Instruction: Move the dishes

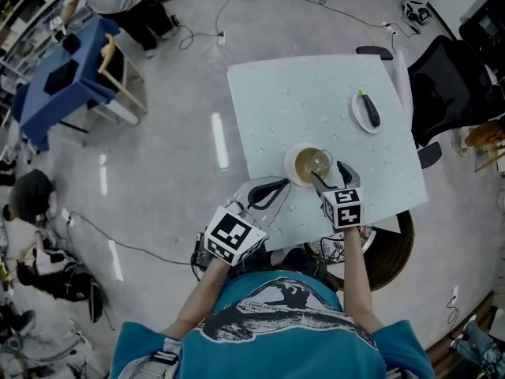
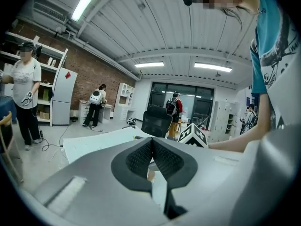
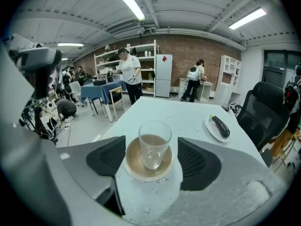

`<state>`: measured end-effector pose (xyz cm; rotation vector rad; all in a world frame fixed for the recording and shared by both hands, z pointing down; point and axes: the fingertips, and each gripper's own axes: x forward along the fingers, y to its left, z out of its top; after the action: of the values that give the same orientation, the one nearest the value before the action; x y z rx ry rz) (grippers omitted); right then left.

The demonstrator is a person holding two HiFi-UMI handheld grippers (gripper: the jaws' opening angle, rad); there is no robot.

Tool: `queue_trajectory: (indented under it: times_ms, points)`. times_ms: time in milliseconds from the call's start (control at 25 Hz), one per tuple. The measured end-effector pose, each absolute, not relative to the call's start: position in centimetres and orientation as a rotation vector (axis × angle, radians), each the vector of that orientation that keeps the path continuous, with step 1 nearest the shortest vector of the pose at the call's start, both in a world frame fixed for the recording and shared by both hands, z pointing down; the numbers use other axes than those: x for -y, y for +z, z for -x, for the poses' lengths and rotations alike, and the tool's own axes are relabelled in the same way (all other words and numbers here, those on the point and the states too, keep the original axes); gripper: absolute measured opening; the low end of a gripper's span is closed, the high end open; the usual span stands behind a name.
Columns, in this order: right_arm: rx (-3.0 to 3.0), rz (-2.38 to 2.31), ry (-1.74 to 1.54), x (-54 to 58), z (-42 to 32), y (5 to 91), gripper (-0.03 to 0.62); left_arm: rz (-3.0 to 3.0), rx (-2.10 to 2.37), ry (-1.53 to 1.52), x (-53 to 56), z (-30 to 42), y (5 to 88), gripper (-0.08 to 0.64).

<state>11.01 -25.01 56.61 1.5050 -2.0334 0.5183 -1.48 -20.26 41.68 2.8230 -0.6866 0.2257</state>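
Observation:
A clear glass [image 3: 154, 144] stands upright on a tan saucer [image 3: 136, 169] near the front edge of the pale table [image 1: 292, 101]. My right gripper [image 3: 153, 163] is open, one jaw on each side of the saucer and not touching it; from the head view it [image 1: 330, 174] sits just in front of the saucer [image 1: 300, 164]. Farther right on the table, a white plate [image 1: 357, 113] carries a dark eggplant [image 1: 369, 109]. My left gripper [image 1: 282, 184] hovers at the table's front edge, left of the saucer, shut with nothing between its pads [image 2: 141, 155].
A black office chair [image 1: 454, 85] stands at the table's right side. A round woven stool [image 1: 390, 251] sits under the front right corner. On the floor to the left are a blue table [image 1: 63, 85], a wooden chair [image 1: 122, 73], cables and people.

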Motion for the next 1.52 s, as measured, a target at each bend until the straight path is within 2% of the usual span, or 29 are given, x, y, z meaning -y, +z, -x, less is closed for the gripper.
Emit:
queue_trajectory:
  times_ms: [400,480,560,960,1520]
  points:
    - [2.001,-1.455,0.476,28.0,-10.6,58.4,0.347,-2.786,0.730,0.195,21.5,2.3,42.3,0.014]
    - [2.010,-1.452,0.487,28.4,-10.8,58.6,0.332,-2.784,0.745,0.192,21.5,2.2,42.3,0.014]
    - [2.028,-1.442,0.497,28.6,-10.8,58.9,0.288,-2.778,0.761,0.195,21.3,2.0,42.3,0.014]
    - [2.157,-1.303,0.436,27.7,-10.6,59.1,0.282,-2.737,0.893,0.225,20.1,-0.8,42.2,0.014]
    - [2.334,-1.204,0.284,25.7,-13.5,53.6,0.282,-2.690,1.060,0.238,17.2,-4.9,42.2,0.014]
